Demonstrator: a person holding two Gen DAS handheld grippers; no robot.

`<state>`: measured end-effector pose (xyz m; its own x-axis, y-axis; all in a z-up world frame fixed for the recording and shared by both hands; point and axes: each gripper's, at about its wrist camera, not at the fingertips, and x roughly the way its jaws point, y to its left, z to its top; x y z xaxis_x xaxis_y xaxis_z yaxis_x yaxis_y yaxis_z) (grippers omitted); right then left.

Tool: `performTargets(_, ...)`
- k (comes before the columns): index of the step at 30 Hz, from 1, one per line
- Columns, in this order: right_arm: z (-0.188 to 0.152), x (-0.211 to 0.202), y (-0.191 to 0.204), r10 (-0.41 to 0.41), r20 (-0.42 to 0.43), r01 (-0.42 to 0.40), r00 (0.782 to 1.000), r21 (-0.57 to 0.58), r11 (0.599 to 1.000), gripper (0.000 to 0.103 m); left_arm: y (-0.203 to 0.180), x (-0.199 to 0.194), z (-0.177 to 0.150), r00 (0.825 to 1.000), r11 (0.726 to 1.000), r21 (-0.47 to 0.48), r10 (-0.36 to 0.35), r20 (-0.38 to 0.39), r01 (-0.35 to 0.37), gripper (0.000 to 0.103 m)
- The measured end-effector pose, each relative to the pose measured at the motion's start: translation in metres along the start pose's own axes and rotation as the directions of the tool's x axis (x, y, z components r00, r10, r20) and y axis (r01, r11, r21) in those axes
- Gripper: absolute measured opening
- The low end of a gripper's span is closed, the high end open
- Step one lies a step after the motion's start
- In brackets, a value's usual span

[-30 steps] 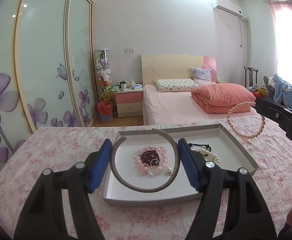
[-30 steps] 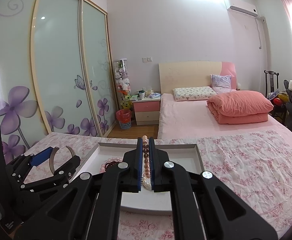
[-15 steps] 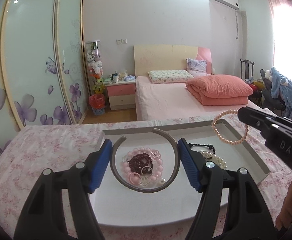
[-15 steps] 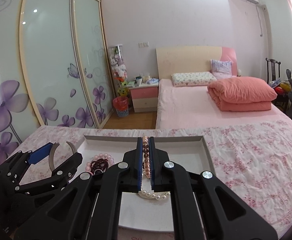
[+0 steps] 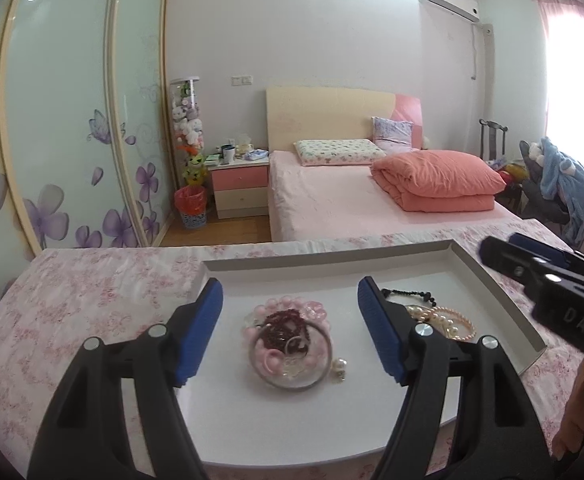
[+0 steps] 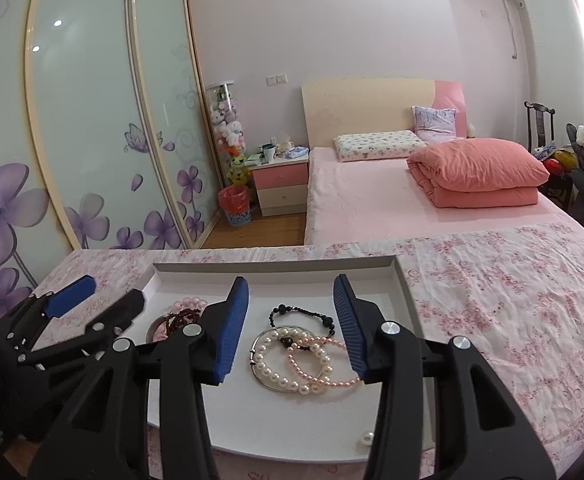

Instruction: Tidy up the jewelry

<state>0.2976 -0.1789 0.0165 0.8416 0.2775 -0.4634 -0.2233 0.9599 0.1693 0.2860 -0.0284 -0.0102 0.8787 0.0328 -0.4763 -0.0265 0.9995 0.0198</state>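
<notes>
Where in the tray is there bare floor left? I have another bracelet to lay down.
The near strip of the white tray, in front of the pink bead pile, is bare, as is the far strip along the back wall. The gap between that pile and the pearl bracelets is narrow. A loose pearl sits near the front right edge.

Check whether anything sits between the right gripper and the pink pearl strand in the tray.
Nothing visible does. The right gripper hangs open directly over the pink pearl strand, which lies in the white tray tangled with the white pearl bracelet, so a grab may catch both.
</notes>
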Motion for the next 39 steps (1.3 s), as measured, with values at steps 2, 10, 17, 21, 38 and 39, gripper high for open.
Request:
performTargets(2, 0.001, -0.006, -0.001, -0.004, 0.006, 0.004, 1.000, 0.007, 1.000, 0.052, 0.008, -0.004, 0.001, 1.000, 1.000, -0.019, 0.019, 0.001, -0.019, 0.072)
performTargets(10, 0.000, -0.035, 0.002, -0.010, 0.034, 0.010, 0.999, -0.002, 1.000, 0.066, 0.041, -0.036, 0.005, 0.997, 0.994, -0.088, 0.070, 0.019, -0.068, 0.077)
performTargets(17, -0.014, -0.063, 0.009, 0.002, 0.036, -0.001, 0.999, -0.021, 1.000, 0.088, 0.055, -0.080, -0.009, 0.997, 0.991, -0.116, 0.068, 0.047, -0.063, 0.087)
performTargets(21, -0.025, -0.081, 0.015, 0.036, 0.039, -0.035, 0.999, -0.022, 0.999, 0.097, 0.059, -0.103, -0.027, 0.998, 0.992, -0.121, 0.043, 0.049, -0.037, 0.097)
performTargets(38, -0.068, -0.145, 0.031, 0.004, 0.105, 0.003, 0.994, -0.063, 0.998, 0.101, 0.044, -0.168, -0.071, 0.993, 0.998, -0.058, 0.032, 0.112, -0.026, 0.099)
performTargets(39, -0.069, -0.146, 0.031, 0.001, 0.107, 0.006, 0.994, -0.066, 0.998, 0.101, 0.044, -0.171, -0.073, 0.993, 0.998, -0.059, 0.031, 0.112, -0.024, 0.099)
